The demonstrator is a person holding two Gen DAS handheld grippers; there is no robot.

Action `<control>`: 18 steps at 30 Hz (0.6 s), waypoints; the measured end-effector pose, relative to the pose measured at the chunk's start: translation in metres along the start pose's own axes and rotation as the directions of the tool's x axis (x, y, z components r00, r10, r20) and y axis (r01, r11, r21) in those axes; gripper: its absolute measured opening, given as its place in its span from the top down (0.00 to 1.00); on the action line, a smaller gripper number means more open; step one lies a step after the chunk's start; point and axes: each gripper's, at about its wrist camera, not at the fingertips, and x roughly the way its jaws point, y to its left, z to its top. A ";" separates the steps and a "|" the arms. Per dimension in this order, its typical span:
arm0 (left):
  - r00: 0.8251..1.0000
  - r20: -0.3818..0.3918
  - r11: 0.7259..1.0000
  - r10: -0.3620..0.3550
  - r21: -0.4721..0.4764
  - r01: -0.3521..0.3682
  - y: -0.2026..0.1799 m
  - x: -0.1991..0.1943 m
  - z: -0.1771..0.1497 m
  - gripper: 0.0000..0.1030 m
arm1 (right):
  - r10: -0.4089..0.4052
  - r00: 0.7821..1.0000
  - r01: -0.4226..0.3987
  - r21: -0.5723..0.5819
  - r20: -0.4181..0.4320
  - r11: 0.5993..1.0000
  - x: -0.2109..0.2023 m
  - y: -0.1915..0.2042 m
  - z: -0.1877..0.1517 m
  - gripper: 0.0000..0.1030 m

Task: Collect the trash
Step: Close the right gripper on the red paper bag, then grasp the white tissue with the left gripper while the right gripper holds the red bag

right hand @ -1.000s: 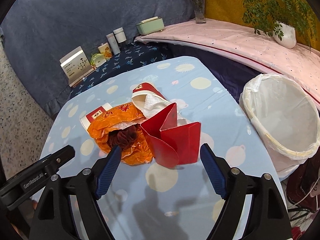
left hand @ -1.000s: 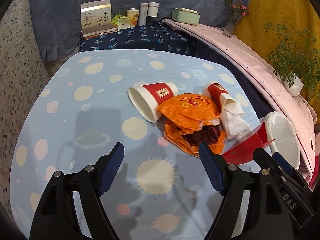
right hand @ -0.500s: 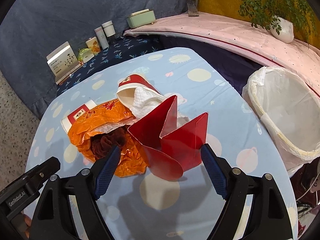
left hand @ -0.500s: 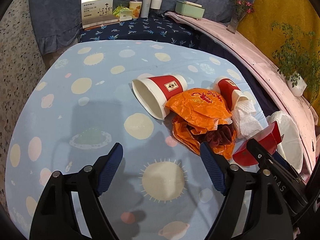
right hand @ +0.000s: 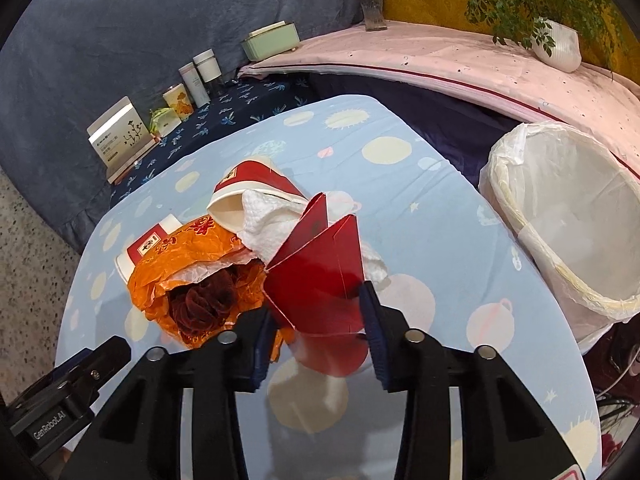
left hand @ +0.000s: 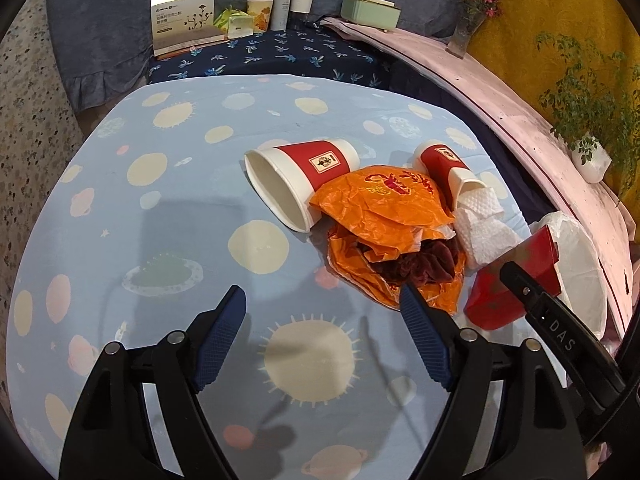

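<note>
As the right gripper (right hand: 318, 330) draws its jaws in around a folded red carton (right hand: 320, 280), the 1st pick of the cleanup looks under way; a sec ago those jaws stood wide, w/ the carton loose ahead of them. Pads now flank the carton's near end and appear to touch its sides, jaws closing. Carton sits at the near edge of the litter pile on the tabletop (right hand: 400, 184), beside an orange wrapper (right hand: 188, 256) and a cup stuffed w/ tissue (right hand: 256, 196). Its long axis runs away from the camera, pointed flaps aimed up and toward the far side. Lined bin (right hand: 560, 216) waits just off the tabletop's right edge. Left gripper (left hand: 322, 334) hangs w/ jaws apart, empty, approx. unmoved.
</note>
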 end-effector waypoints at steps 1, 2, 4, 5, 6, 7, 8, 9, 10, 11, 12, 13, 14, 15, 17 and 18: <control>1.000 0.001 1.000 -0.001 0.003 0.001 -0.002 0.000 0.000 0.27 | 0.003 1.000 -0.003 -0.001 0.003 1.000 -0.002 -0.001 0.000 0.75; 1.000 0.002 1.000 -0.003 0.008 0.003 -0.004 -0.001 -0.001 0.27 | 0.007 1.000 -0.007 -0.004 0.005 1.000 -0.004 -0.002 -0.001 0.81; 1.000 0.003 1.000 -0.005 0.014 0.005 -0.009 -0.002 -0.001 0.27 | 0.016 1.000 -0.016 -0.008 0.009 1.000 -0.009 -0.003 -0.001 0.85; 1.000 0.003 1.000 -0.008 0.017 0.008 -0.013 -0.003 -0.001 0.27 | 0.019 1.000 -0.019 -0.010 0.013 1.000 -0.013 -0.005 -0.001 0.87; 1.000 0.004 1.000 -0.011 0.020 0.011 -0.016 -0.004 -0.001 0.27 | 0.023 1.000 -0.023 -0.011 0.016 1.000 -0.016 -0.006 -0.002 0.88; 1.000 0.005 1.000 -0.014 0.022 0.014 -0.019 -0.004 -0.001 0.27 | 0.028 0.999 -0.028 -0.011 0.019 1.000 -0.020 -0.007 -0.002 0.89; 1.000 0.006 1.000 -0.017 0.025 0.017 -0.023 -0.005 -0.001 0.27 | 0.032 0.999 -0.032 -0.009 0.023 0.999 -0.024 -0.010 -0.003 0.89; 1.000 0.007 0.999 -0.022 0.028 0.021 -0.026 -0.005 0.000 0.27 | 0.036 0.999 -0.036 -0.009 0.025 0.999 -0.027 -0.011 -0.004 0.89; 1.000 0.009 0.999 -0.028 0.032 0.027 -0.031 -0.006 0.000 0.27 | 0.039 0.999 -0.039 -0.010 0.027 0.999 -0.030 -0.013 -0.004 0.90; 0.999 0.010 0.999 -0.032 0.036 0.031 -0.036 -0.007 0.001 0.27 | 0.038 0.999 -0.038 -0.014 0.032 0.999 -0.035 -0.015 -0.005 0.90; 0.999 0.011 0.999 -0.035 0.041 0.034 -0.041 -0.007 0.001 0.27 | 0.037 0.999 -0.036 -0.017 0.037 0.999 -0.038 -0.017 -0.005 0.90; 0.999 0.013 0.998 -0.038 0.047 0.037 -0.046 -0.007 0.001 0.27 | 0.036 0.998 -0.036 -0.019 0.042 0.999 -0.042 -0.019 -0.005 0.90; 0.999 0.012 0.998 -0.041 0.053 0.041 -0.052 -0.007 0.002 0.27 | 0.038 0.998 -0.037 -0.017 0.047 0.999 -0.045 -0.023 -0.005 0.90; 0.999 0.010 0.997 -0.046 0.058 0.045 -0.058 -0.006 0.002 0.27 | 0.039 0.998 -0.039 -0.014 0.051 0.999 -0.048 -0.026 -0.004 0.90; 0.998 -0.001 0.996 -0.058 0.062 0.057 -0.071 -0.003 0.003 0.27 | 0.042 0.997 -0.042 -0.002 0.057 0.999 -0.053 -0.033 -0.003 0.90; 0.998 -0.005 0.996 -0.065 0.063 0.065 -0.076 -0.002 0.003 0.27 | 0.043 0.997 -0.043 0.006 0.062 0.999 -0.056 -0.037 -0.002 0.90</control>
